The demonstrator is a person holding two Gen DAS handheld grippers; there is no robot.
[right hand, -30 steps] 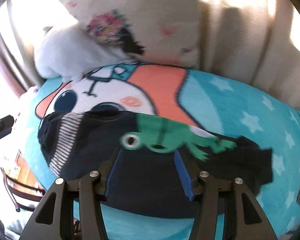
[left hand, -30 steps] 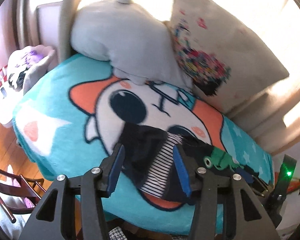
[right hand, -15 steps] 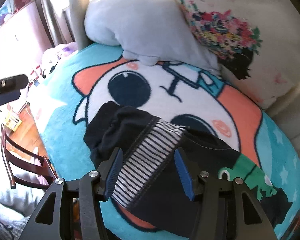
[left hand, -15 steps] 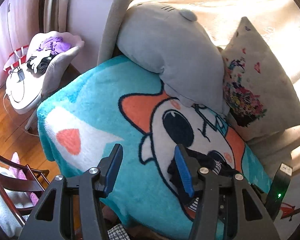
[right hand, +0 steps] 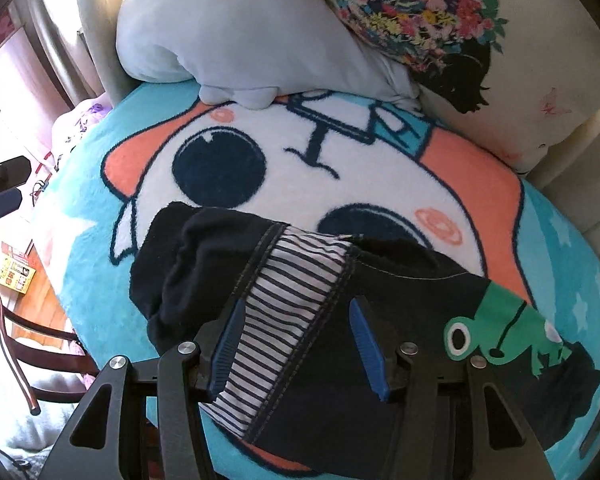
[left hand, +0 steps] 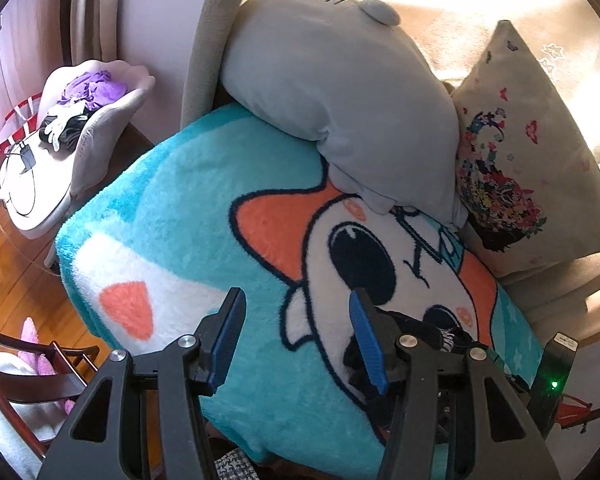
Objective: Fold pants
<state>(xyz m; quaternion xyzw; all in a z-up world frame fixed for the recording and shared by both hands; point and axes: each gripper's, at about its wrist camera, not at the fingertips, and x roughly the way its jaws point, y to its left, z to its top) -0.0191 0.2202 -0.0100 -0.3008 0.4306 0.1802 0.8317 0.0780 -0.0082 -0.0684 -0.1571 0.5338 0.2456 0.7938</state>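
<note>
Since a second ago: left tongs (left hand: 296, 338) have swung off the pants (right hand: 340, 320) toward the bed's left side; right tongs (right hand: 296, 338) have shifted from the frog (right hand: 496, 332) end to the striped waistband (right hand: 288, 312).

Item: pants, dark, with green frog print and striped band. Location: near edge of the blanket (left hand: 188, 216), lying across the cartoon face, crumpled at the left, one leg trailing right. Not yet folded flat, by the look of it.

Left tongs: wide open, empty, over bare blanket; only a dark bunch of pants shows just behind the right finger. Likely parked clear so the other hand can work.

Right tongs: wide open, gripping nothing, the waistband lying between and beneath the fingers. Contact with cloth cannot be told. Placement suggests a pinch at the band, the firmest part to lift or straighten by.

Surroundings: grey plush (left hand: 340, 80) and floral pillow (left hand: 512, 168) lean at the head of the bed, apart from the pants, leaving fold room in front. Chair (left hand: 92, 120) with clothes stands beside the bed.
</note>
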